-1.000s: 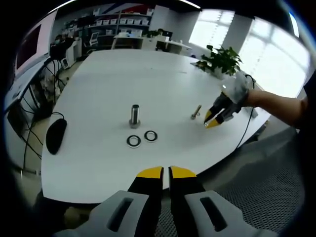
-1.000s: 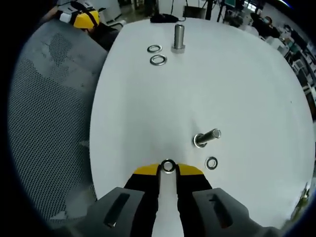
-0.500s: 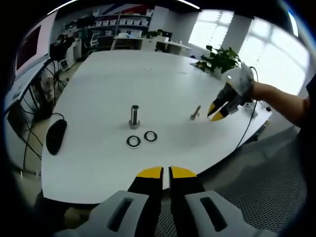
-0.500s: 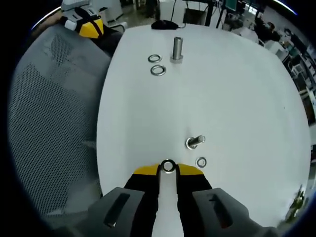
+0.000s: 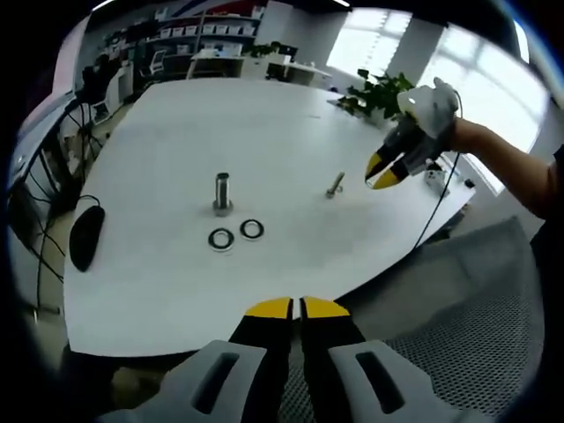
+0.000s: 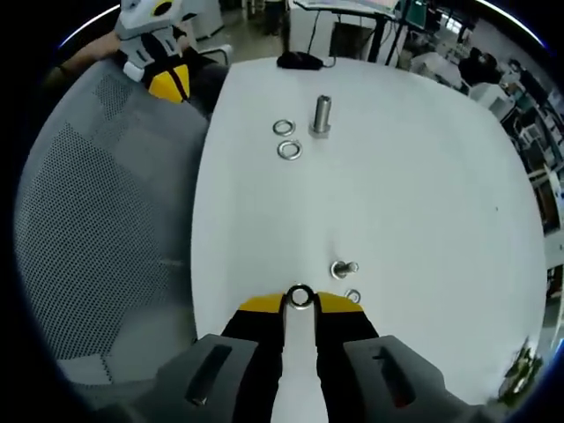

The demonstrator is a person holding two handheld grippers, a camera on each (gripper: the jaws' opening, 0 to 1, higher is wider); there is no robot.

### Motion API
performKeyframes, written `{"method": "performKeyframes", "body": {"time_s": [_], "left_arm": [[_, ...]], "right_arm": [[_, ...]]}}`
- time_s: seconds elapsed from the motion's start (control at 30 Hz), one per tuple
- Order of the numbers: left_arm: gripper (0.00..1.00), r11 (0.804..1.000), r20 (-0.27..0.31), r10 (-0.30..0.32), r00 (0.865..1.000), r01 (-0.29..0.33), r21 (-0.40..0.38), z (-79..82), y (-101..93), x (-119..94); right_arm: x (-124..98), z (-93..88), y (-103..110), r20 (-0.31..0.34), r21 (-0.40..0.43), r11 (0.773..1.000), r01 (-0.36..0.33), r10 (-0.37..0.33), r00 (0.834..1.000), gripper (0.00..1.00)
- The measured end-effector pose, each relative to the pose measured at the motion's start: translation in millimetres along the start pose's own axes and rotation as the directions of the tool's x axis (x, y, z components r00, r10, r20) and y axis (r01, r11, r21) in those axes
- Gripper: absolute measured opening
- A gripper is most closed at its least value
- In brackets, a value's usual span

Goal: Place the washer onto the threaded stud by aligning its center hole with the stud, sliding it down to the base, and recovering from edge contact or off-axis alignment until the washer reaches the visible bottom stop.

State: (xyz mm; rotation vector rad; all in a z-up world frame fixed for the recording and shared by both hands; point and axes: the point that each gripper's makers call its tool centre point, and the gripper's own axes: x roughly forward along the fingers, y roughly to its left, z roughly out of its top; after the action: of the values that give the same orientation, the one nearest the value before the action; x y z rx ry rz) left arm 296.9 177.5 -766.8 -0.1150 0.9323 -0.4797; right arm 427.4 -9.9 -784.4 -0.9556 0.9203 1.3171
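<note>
Holding a washer [image 6: 300,297] clamped at its tips, the right gripper [image 6: 300,304] is hovering above the table [image 6: 423,176]; the upright stud [image 6: 344,268] is standing just up-right of it. The left gripper [image 5: 295,308], jaws together, is waiting farther off.

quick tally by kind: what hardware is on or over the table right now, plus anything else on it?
Washers: 4 – one in the right gripper, one by the small stud, two by the big stud
Threaded studs: 2 – big, small
Computer mouse: 1
Total: 7
</note>
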Motion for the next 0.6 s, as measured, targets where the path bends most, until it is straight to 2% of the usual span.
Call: {"method": "performKeyframes", "body": {"time_s": [0.17, 0.37, 0.6], "left_arm": [[0.01, 1.0, -0.068, -0.016, 0.998, 0.016, 0.011, -12.6, -3.9, 3], [0.02, 0.999, -0.105, -0.034, 0.994, 0.037, 0.026, -19.5, -8.4, 3], [0.01, 0.999, -0.124, -0.039, 0.992, 0.043, 0.028, -23.0, -9.6, 3]], "right_arm": [[-13, 8.7, -6, 0.0, -0.005, 1.0, 0.022, -0.022, 1.0, 0.13], [-22, 17.6, -7, 0.004, -0.021, 0.999, 0.034, -0.034, 0.999, 0.13], [-23, 16.1, -12, -0.04, -0.05, 0.998, 0.03, -0.032, 0.999, 0.13]]}}
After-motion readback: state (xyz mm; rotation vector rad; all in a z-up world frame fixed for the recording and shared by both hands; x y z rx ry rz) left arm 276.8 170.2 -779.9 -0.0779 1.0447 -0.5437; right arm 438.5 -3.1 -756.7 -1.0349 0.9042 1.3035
